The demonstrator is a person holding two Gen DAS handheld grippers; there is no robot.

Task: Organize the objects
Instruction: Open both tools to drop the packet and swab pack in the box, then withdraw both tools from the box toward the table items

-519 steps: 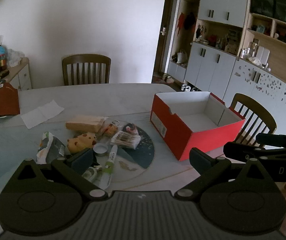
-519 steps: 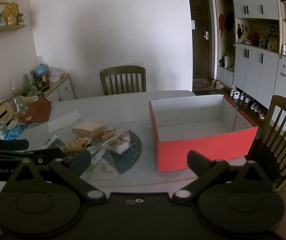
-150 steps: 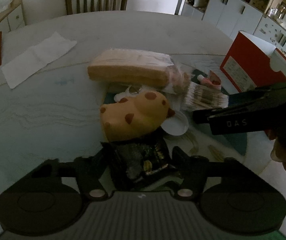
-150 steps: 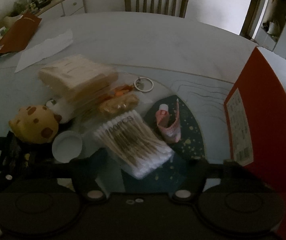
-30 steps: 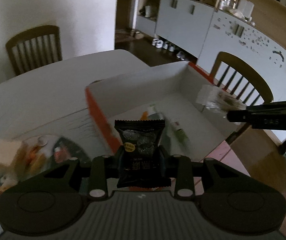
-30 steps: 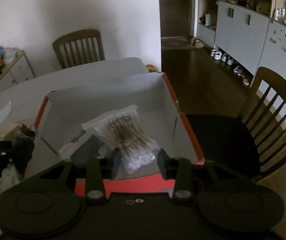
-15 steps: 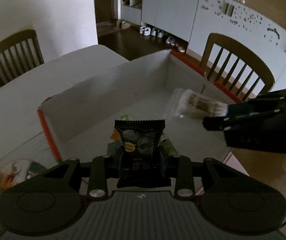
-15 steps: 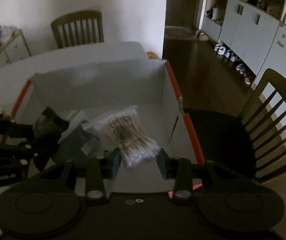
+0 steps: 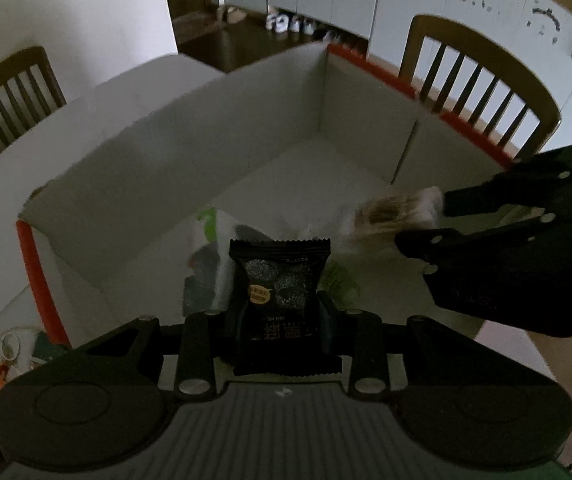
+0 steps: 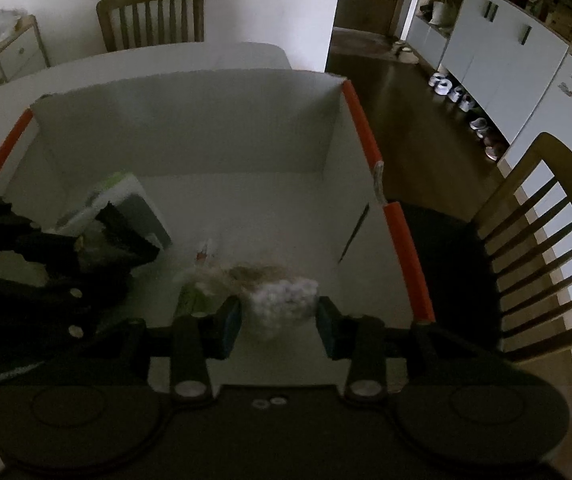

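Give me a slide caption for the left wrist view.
Left tongs grip a black snack packet over the red cardboard box; right tongs bring cotton swabs.

**Box open from above, near-left floor crowded**

The box (image 10: pixel 190 120) has no lid, so a gripper can pass in from above. Its four upright walls bar any level way in; the orange-edged right wall (image 10: pixel 401 256) stands between the box floor and the chair (image 10: pixel 541 240) just beside it. Inside, the far half and the right corner of the floor (image 10: pixel 270 208) lie bare. The near-left part is taken up by a white-and-green pack (image 10: pixel 122 200) and a green tube (image 10: pixel 194 296). Both grippers hang over the near half, the left gripper (image 9: pixel 282 312) beside the right gripper (image 10: pixel 278 320), leaving a narrow gap between them.
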